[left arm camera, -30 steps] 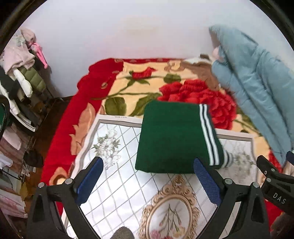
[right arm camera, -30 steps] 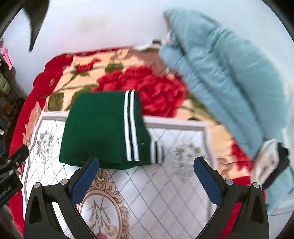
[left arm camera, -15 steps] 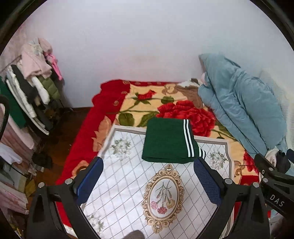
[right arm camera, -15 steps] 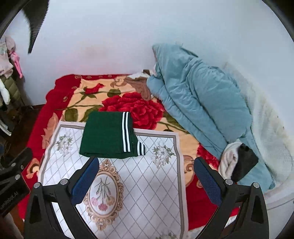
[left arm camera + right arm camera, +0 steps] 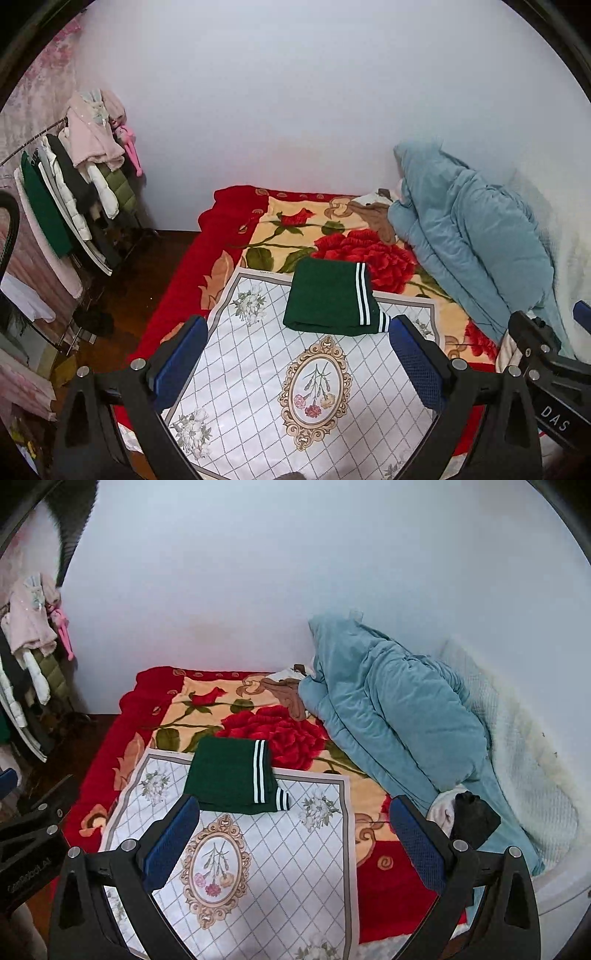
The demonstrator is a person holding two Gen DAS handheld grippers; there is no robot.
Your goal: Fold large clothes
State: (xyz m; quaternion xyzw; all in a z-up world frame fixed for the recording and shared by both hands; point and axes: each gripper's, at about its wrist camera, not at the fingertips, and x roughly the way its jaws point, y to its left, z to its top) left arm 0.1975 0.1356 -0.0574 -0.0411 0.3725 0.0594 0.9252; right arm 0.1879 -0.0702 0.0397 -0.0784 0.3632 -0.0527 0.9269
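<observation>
In the left wrist view the left gripper [image 5: 295, 363] hangs above the bed with its blue-padded fingers [image 5: 179, 363] spread wide and nothing between them; below and beyond it a folded green garment [image 5: 325, 297] with white stripes lies flat, its near part on a white patterned mat [image 5: 258, 387] and its far edge over the red flowered blanket [image 5: 343, 251] that covers the bed; the garment is well apart from the fingers; a heap of blue quilt [image 5: 469, 236] lies along the right side against the white wall [image 5: 295, 110]; a rack of hanging clothes [image 5: 74, 192] stands at the left on a dark floor [image 5: 122, 295]; part of the other gripper's black frame shows at the lower right edge. In the right wrist view the right gripper [image 5: 295, 840] is likewise released, fingers [image 5: 415, 840] far apart and empty, held over the mat [image 5: 288, 867]; the green garment [image 5: 229, 775] sits ahead and to the left of the gap, across the mat's far border and touching the blanket [image 5: 280, 731]; the quilt [image 5: 388, 709] stretches to the right, with a small white and black bundle [image 5: 465, 816] lying at its near end just beyond the right finger; the clothes rack [image 5: 26, 664] is at the far left.
</observation>
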